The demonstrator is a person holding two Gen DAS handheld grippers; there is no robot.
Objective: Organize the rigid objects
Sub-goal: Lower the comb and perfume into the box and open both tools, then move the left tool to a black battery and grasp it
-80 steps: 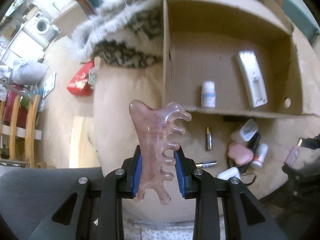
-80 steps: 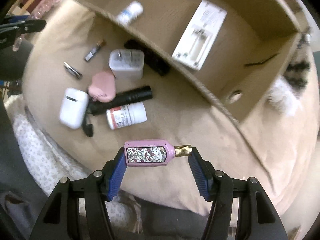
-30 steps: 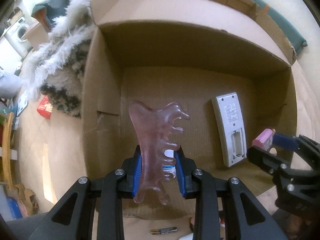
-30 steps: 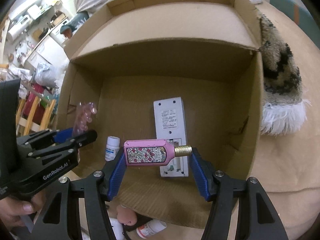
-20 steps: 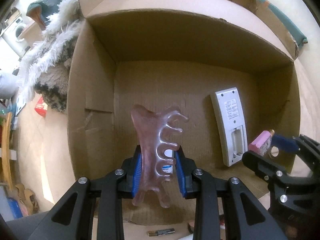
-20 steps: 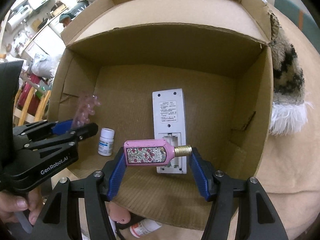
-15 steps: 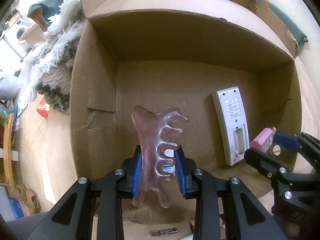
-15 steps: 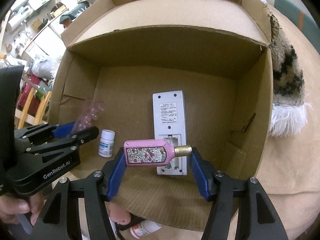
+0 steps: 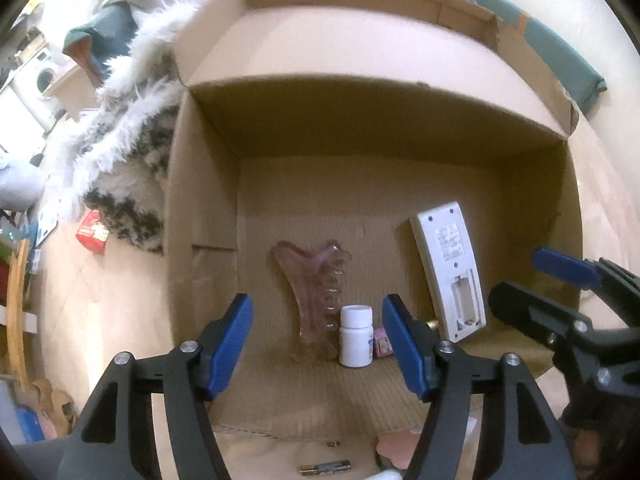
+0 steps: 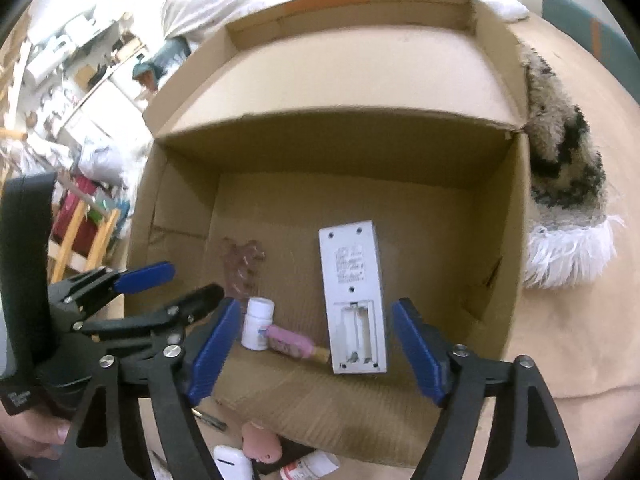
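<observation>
Left gripper (image 9: 318, 338) and right gripper (image 10: 312, 346) above cardboard box (image 9: 200, 184), jaws opening, nothing between them; pink comb (image 9: 310, 294) flat on box floor, long axis front to back, teeth rightward; pink perfume bottle (image 10: 286, 342) on its side, gold cap toward white remote (image 10: 354, 292); white pill bottle (image 9: 355, 336) upright

no readable text; label on white remote (image 10: 351, 264) perhaps too blurred
</observation>
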